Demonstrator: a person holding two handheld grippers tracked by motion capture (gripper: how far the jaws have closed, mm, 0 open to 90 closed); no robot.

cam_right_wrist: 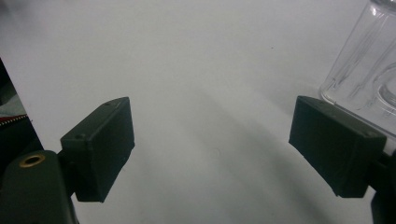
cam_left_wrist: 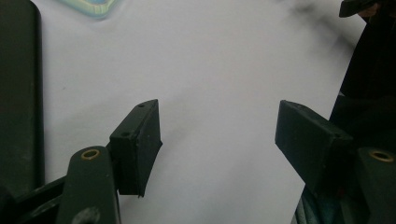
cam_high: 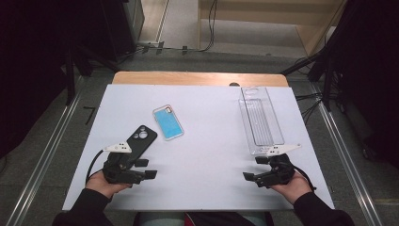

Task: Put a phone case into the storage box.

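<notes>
Landmark: white table mat [cam_high: 207,155]; all places below are given against it
Left gripper [cam_high: 145,169]: near the front-left of the mat, held in the person's left hand [cam_high: 104,182]; jaws wide apart with bare mat between them, holding nothing; also seen in the left gripper view [cam_left_wrist: 217,140]
Right gripper [cam_high: 254,169]: near the front-right of the mat, in the person's right hand [cam_high: 292,184]; jaws wide apart and empty; also seen in the right gripper view [cam_right_wrist: 210,144]
Black phone [cam_high: 139,140]: lying flat, camera side up, on the left part of the mat, just beyond the left gripper and partly under its grey plate; dark edge at the left of the left gripper view [cam_left_wrist: 18,93]
Blue phone case [cam_high: 168,122]: flat on the mat, left of centre, just beyond the black phone and apart from it
Clear plastic tray [cam_high: 261,120]: long and narrow, on the right part of the mat, running front to back; near end just beside the right gripper; corner seen in the right gripper view [cam_right_wrist: 369,70]
Step in hand, as judged: both tongs at rest at the front edge, nothing grasped yet; the black phone is the nearest item to the left tongs
Advice for the step: keep the left jaws wide; bring them low along the mat and straddle the phone across its narrow width; close on the side edges, not the camera bump; lift level
Risk, as judged: a flat phone may slide on the smooth mat if one jaw touches first; the right tongs could steady the blue phone case or the tray if needed
</notes>
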